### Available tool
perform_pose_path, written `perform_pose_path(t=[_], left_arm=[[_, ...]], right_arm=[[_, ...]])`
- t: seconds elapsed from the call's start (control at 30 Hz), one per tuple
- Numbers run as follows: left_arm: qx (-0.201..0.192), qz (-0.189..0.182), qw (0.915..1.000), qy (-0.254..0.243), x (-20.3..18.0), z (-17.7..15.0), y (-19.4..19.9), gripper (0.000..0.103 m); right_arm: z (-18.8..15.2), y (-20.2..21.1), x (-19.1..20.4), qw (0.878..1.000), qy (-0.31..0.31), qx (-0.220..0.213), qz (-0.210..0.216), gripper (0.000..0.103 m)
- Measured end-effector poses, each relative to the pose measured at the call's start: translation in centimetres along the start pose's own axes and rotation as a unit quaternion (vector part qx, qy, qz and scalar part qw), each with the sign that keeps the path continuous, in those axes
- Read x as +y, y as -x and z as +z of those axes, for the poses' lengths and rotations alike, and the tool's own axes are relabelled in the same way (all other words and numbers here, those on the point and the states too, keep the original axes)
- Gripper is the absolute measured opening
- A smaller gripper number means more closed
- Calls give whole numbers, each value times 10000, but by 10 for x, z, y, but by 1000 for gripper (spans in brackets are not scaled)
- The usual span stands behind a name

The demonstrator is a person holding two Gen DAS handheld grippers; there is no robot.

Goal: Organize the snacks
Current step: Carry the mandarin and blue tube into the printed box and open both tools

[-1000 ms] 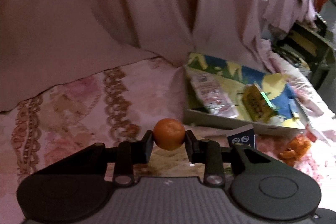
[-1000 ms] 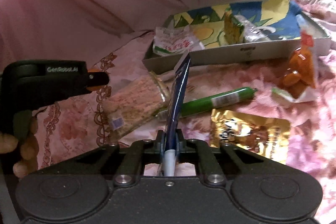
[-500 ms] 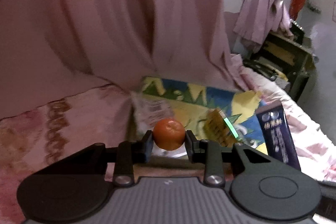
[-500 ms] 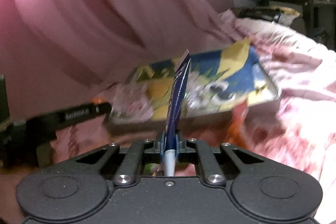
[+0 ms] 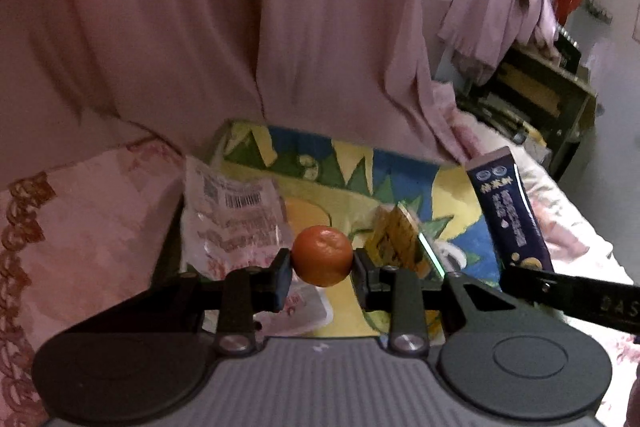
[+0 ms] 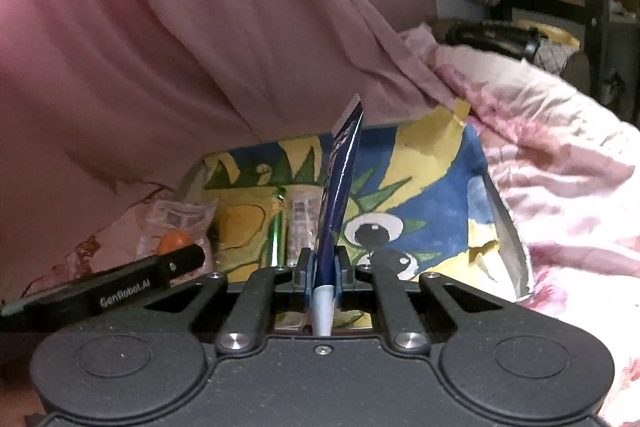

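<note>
Left gripper [image 5: 322, 261] pinches a tangerine [image 5: 322, 255] over the tray [image 5: 400, 163], clear packet [image 5: 232, 211] just ahead-left. Right gripper [image 6: 323, 267] is clamped on a blue sachet [image 6: 340, 187] above the tray. Step looks like carry-to-tray; next move likely needs lowering, then opening over bare floor.

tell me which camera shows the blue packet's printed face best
The left wrist view: the blue packet shows its flat printed face there, upright over the tray. The right wrist view shows it only edge-on, clamped in the right gripper.

Both hand-held grippers [image 5: 322, 263] [image 6: 323, 269] clamped.
</note>
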State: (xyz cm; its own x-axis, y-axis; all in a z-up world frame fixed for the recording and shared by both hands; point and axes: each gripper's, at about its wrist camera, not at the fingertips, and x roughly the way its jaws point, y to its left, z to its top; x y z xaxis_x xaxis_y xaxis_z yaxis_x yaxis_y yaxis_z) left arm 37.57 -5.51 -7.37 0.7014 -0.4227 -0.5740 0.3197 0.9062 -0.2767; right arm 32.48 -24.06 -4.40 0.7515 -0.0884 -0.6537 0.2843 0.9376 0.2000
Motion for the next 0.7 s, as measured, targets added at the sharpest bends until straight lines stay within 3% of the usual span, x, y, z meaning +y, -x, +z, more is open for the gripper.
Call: perform_pose_path(t=[0.23,0.7], left_arm=[[309,57,9993,-192,-4,-7,-14,35],[490,73,9984,-275,-6,-6,-18,36]], right_arm=[[-1,-22,3,9998,128,162,37,10],[4,-38,-4,9994,-1,324,136,14]])
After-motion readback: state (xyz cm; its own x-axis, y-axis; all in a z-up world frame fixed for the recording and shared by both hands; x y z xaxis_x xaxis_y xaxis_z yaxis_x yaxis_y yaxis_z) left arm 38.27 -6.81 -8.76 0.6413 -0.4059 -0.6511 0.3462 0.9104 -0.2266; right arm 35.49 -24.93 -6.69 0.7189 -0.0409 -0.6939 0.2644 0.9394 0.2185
